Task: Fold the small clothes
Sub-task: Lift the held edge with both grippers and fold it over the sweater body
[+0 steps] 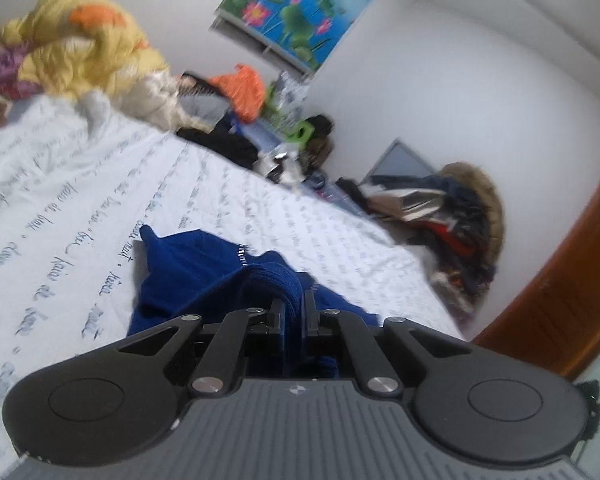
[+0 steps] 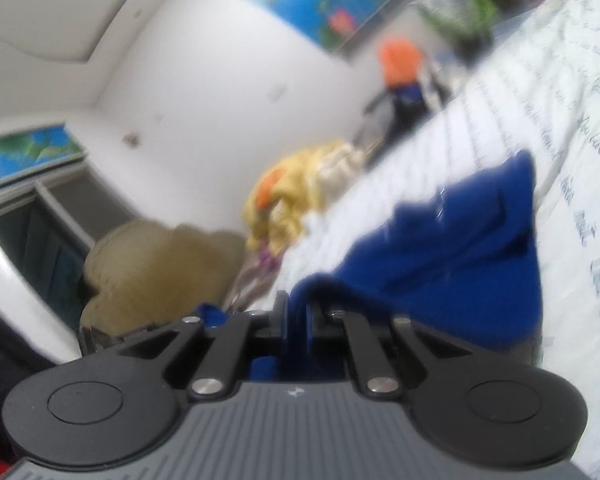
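A dark blue knitted garment [image 1: 188,276] hangs above the white bedsheet with grey script [image 1: 80,208]. My left gripper [image 1: 293,304] is shut on one bunched edge of it, with blue cloth squeezed between the black fingers. In the right wrist view the same blue garment [image 2: 472,248] stretches away to the right over the sheet [image 2: 572,120]. My right gripper [image 2: 298,308] is shut on another edge of it. Both views are tilted and the right one is blurred.
A yellow and orange heap of clothes [image 1: 84,48] lies at the far end of the bed. More clothes [image 1: 240,96] and a fur-trimmed coat pile [image 1: 460,224] line the wall side. A wooden door [image 1: 560,300] is at right. A tan cushion [image 2: 156,264] sits beside the bed.
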Available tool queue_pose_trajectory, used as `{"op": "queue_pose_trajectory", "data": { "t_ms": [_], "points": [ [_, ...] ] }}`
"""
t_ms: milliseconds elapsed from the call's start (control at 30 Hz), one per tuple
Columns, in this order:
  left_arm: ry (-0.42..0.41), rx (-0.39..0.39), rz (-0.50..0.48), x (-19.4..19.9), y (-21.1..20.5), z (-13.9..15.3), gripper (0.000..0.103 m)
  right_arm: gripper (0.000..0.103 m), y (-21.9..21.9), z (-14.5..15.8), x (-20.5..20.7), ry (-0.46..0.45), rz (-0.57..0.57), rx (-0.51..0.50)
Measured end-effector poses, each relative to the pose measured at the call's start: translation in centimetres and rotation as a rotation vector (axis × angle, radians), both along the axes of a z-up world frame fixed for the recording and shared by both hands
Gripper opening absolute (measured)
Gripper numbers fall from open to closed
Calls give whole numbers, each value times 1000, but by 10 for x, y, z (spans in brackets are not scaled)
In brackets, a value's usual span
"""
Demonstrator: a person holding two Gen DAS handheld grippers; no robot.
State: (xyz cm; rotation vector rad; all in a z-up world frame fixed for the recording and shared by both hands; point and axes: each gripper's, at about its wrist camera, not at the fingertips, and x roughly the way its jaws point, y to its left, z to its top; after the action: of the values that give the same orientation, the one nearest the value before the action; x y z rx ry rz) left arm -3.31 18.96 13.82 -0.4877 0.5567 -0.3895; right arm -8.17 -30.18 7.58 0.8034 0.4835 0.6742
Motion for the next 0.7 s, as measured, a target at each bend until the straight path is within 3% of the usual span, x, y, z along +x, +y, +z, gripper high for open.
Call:
{"op": "queue_pose_trajectory", "data": {
  "t_ms": [200, 333, 533, 633, 700],
  "points": [
    [69, 64, 25, 103, -19, -14, 7, 8, -6, -5, 75, 53, -102, -32],
    [139, 174, 72, 169, -42, -27, 7, 8, -3, -16, 134, 133, -165, -77],
    [203, 293, 150, 237, -71, -56, 8, 8, -1, -45, 215, 245, -260, -118],
    [281, 260, 193, 259, -71, -81, 10, 10, 1, -69, 245, 352, -320, -109],
    [328, 262, 239, 266, -69, -95, 15, 17, 4, -81, 257, 430, -332, -135]
  ]
}}
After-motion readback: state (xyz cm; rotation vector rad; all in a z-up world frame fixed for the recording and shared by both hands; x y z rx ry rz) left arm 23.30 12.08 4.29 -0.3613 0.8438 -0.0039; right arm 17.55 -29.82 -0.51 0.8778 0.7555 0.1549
